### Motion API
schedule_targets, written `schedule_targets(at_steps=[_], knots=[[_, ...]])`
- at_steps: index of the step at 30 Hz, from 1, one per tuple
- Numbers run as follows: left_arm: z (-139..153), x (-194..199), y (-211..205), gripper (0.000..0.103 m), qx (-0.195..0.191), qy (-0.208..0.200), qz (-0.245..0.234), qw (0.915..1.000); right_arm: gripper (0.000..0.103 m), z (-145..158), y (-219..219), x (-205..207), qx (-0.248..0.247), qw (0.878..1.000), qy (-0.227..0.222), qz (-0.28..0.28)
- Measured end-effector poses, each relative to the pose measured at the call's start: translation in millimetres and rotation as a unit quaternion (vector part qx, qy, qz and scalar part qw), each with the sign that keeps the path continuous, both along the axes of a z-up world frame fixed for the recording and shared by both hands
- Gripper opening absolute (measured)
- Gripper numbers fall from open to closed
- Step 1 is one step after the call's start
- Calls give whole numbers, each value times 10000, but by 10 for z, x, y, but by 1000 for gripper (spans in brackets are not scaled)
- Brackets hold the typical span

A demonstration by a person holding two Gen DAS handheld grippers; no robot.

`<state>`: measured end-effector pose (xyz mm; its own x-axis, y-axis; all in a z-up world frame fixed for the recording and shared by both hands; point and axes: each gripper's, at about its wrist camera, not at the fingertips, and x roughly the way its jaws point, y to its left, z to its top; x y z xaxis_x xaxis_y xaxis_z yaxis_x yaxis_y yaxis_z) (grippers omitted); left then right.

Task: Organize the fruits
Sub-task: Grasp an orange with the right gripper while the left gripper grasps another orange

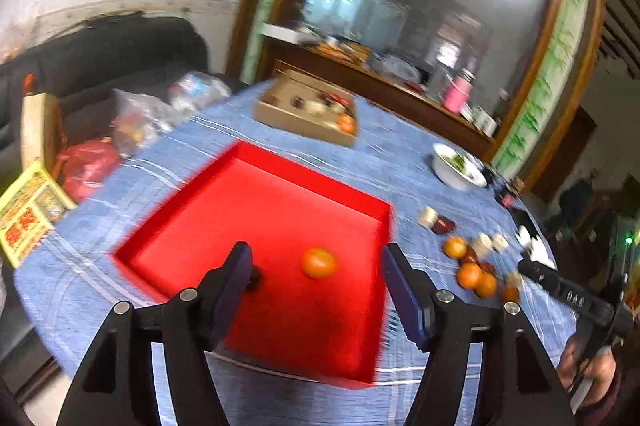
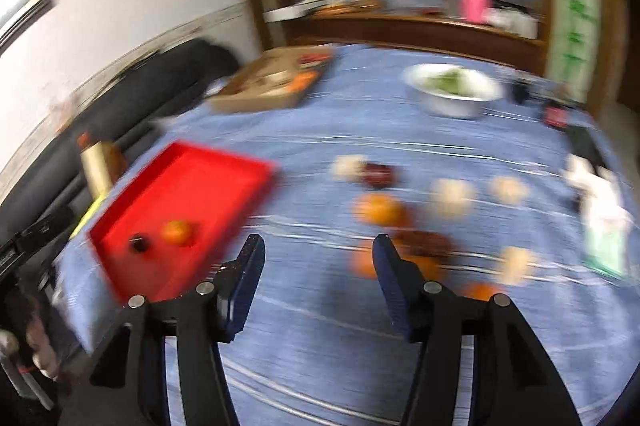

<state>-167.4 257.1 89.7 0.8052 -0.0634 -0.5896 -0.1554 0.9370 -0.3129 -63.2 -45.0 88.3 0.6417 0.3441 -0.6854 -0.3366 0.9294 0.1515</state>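
A table covered with a blue cloth with thin white stripes [image 1: 304, 153] carries everything. Directly on it lie a shallow square red tray [image 1: 200, 226], an open brown cardboard box [image 1: 296, 121], a white bowl of greens [image 1: 456, 169], a loose cluster of orange fruits [image 1: 472, 274] mixed with pale and dark red round pieces, and plastic bags [image 1: 136, 117] near the far left edge.
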Motion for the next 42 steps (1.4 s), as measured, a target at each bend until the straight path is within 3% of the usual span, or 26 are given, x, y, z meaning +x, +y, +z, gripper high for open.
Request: schedule_targets(at_steps=[3, 8, 9, 12, 18, 21, 23, 30, 36, 42], knots=[[-84, 155, -316, 70, -10, 175, -463, 9988, 55, -109, -638, 30, -48, 9977, 158, -652], [-199, 340, -869, 70, 29, 393, -1197, 9920, 55, -399, -1154, 78, 243, 9936, 545, -960], [-216, 381, -985, 69, 63, 402, -1360, 9899, 55, -446, -1174, 83, 314, 9937, 573, -911], [-250, 483, -1236, 52, 179, 490, -1665, 9847, 55, -531, -1097, 132, 445, 9950, 627, -642], [-320, 763, -1651, 52, 407, 622, -1997, 9770, 54, -678, -902, 254, 247, 9967, 699, -315], [-403, 900, -1763, 52, 473, 689, -2164, 9727, 43, -724, -846, 267, 141, 9970, 721, -239], [-471, 1014, -1860, 52, 472, 761, -2283, 9695, 30, -758, -831, 274, 2, 9970, 718, -280], [-651, 1429, -1965, 51, -194, 986, -2533, 9621, 29, -769, -859, 289, 25, 9969, 728, -292], [-718, 1572, -1952, 51, -582, 947, -2658, 9576, 29, -766, -859, 291, 27, 9969, 730, -284], [-734, 1595, -1854, 45, -718, 991, -2484, 9609, 29, -767, -856, 291, 29, 9969, 728, -292]])
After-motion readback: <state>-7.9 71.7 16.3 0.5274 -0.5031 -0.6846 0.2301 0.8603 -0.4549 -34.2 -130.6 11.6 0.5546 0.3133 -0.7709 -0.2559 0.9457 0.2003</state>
